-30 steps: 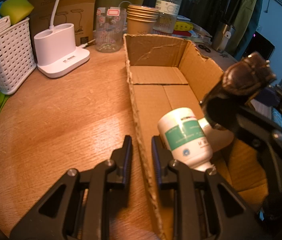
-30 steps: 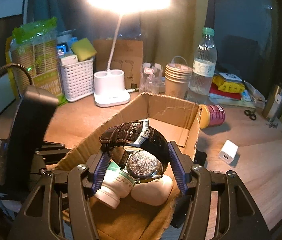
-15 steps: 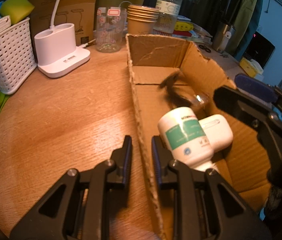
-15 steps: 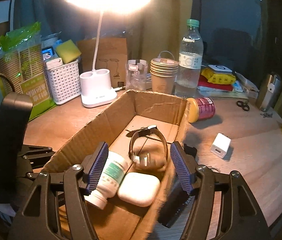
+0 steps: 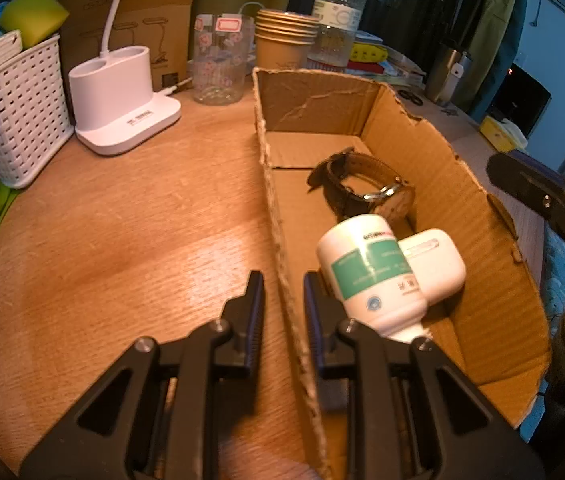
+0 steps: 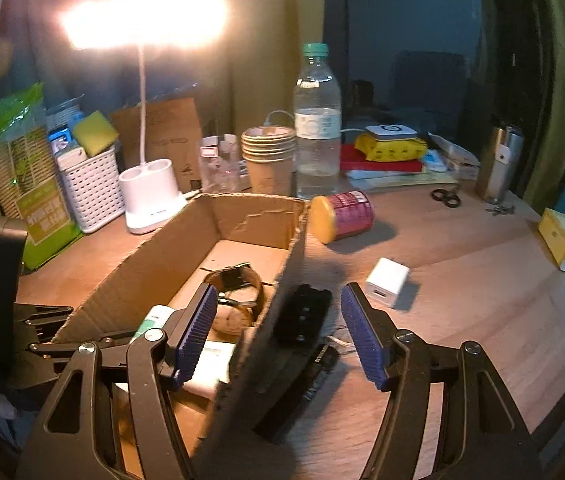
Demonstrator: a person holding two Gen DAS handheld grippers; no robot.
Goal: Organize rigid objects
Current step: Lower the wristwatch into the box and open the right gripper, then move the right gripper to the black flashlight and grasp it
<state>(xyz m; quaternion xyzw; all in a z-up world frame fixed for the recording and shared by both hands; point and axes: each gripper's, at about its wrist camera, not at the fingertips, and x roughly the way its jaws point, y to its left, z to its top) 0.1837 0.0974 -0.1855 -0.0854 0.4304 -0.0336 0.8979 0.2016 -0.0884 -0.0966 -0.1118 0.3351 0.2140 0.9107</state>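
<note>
**Watch is in the box, right gripper straddling the box wall**

Biggest thing on the wooden desk (image 5: 122,240) is the open cardboard box (image 5: 462,216). Inside it, going down in size: a white bottle with a green label (image 5: 370,276) lying on its side, a white rounded case (image 5: 438,264) touching it, and the brown-strap watch (image 5: 366,188) lying further in on the box floor, just beyond the bottle.

The left gripper (image 5: 282,308) is pinched on the box's near side wall, one finger outside, one inside, pretty much closed on the cardboard.

The right gripper (image 6: 278,328) has nothing in it. Its jaws stand wide, and they've just been opening. It sits across the box's other wall, so the cardboard edge and a black device (image 6: 302,316) just outside the box are right between the blue pads, in the way but not gripped.

Out on the desk beyond that: a water bottle (image 6: 317,128), a white lamp base (image 6: 150,196), a white basket (image 6: 90,188), stacked paper cups (image 6: 268,160), a tipped red can with a yellow lid (image 6: 342,216), and a small white charger (image 6: 386,282) near the right finger.
</note>
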